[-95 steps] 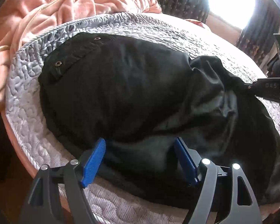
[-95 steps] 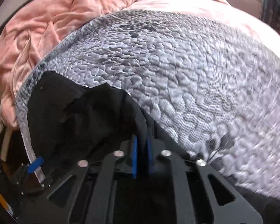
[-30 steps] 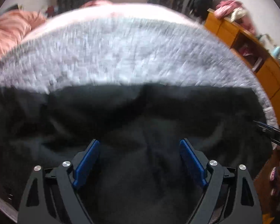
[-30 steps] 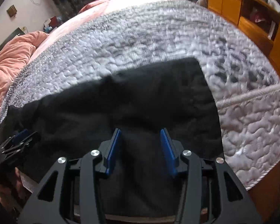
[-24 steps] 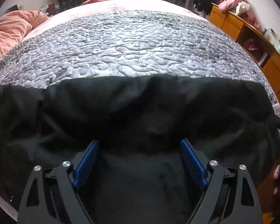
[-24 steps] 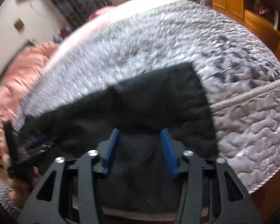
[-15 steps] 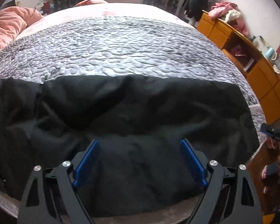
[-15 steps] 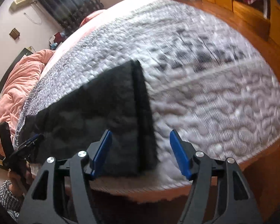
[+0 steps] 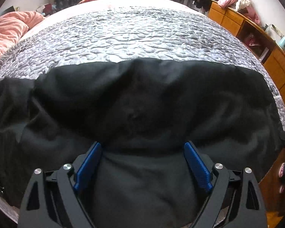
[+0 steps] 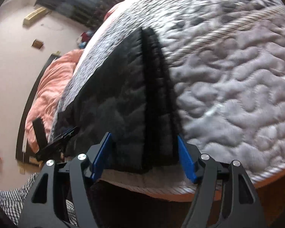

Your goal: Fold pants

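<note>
Black pants (image 9: 142, 102) are laid folded lengthwise along the near edge of the grey quilted bed (image 9: 134, 36). Left tongs (image 9: 142, 161) are held wide apart over the cloth, nothing clamped. Right tongs (image 10: 144, 155), jaws just opened, are spread at the pants' end, cloth btwn but ungripped. Pink duvet (image 9: 7, 32) is bunched at far left; wooden cabinets (image 9: 256, 36) are seen at right.

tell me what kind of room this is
Most likely a bedroom: black pants lie on a grey quilted mattress, a rumpled pink comforter is bunched at one end, and orange wooden drawers piled with clothes line the wall.
</note>
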### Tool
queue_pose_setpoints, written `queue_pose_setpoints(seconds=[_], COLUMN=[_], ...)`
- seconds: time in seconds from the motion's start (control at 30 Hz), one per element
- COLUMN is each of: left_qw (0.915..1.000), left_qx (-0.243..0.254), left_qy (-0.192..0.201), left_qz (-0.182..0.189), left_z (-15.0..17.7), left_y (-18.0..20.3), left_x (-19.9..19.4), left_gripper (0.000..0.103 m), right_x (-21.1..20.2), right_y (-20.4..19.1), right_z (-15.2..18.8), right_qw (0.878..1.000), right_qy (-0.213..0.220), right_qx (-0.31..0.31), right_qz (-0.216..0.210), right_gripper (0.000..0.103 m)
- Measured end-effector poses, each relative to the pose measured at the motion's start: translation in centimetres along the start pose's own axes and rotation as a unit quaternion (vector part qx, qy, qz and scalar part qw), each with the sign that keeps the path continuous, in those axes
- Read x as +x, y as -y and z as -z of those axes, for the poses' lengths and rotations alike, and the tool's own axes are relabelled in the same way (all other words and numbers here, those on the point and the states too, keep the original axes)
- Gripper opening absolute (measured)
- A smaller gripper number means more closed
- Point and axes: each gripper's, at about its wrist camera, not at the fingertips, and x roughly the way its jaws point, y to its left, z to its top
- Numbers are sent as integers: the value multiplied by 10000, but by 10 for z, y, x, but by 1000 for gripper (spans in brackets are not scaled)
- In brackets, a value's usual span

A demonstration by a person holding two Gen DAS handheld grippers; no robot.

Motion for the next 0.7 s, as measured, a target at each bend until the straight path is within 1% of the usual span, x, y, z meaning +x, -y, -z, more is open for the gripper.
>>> queue_pose_setpoints(seconds=[0.07,0.17,0.23,0.27,0.3,0.37,0.4,0.43,0.47,0.5,0.53,0.57,0.6,0.63,0.67,0.7], left_qw=[10000,9998,9991,9987,9986,9987,9986,9988,9989,9994,9996,9998,9998,9998,9997,9996], left_qx=[-51,-180,-324,-377,-395,-407,-407,-382,-353,-266,-206,-148,-149,-164,-198,-239], left_qy=[-6,-10,30,64,80,49,34,38,42,39,29,19,30,36,37,57], left_qz=[32,89,264,337,335,317,322,319,296,213,166,117,115,136,157,102], left_z=[-1,-3,-3,-3,-3,-2,-2,-2,-2,-2,-2,-2,-1,-1,0,-1], left_y=[-2,-7,-13,-18,-21,-28,-31,-31,-30,-26,-24,-21,-21,-22,-24,-28], left_x=[-1,-6,-12,-16,-16,-13,-10,-9,-8,-7,-6,-6,-7,-8,-11,-13], left_gripper=[90,88,88,88,88,89,89,89,89,89,90,90,90,90,90,90], right_x=[5,2,1,2,1,-3,-4,-2,5,10,11,12,13,14,14,13], right_y=[-6,-9,-7,-5,-3,0,4,8,13,15,14,12,9,5,2,0], right_z=[-2,-3,-3,-2,-1,-3,-4,-6,-8,-9,-10,-12,-13,-14,-15,-17], right_qw=[9997,9991,9987,9986,9985,9973,9963,9965,9979,9982,9980,9968,9960,9949,9936,9927], right_qy=[-86,-109,-122,-140,-126,-7,45,46,12,2,60,86,85,73,36,72], right_qx=[-236,-354,-360,-308,-270,-174,3,144,283,314,318,367,367,335,296,273], right_qz=[24,-210,-335,-409,-470,-720,-861,-828,-582,-510,-544,-701,-805,-946,-1089,-1172], right_gripper=[68,67,67,66,65,59,59,59,55,53,55,58,57,50,36,32])
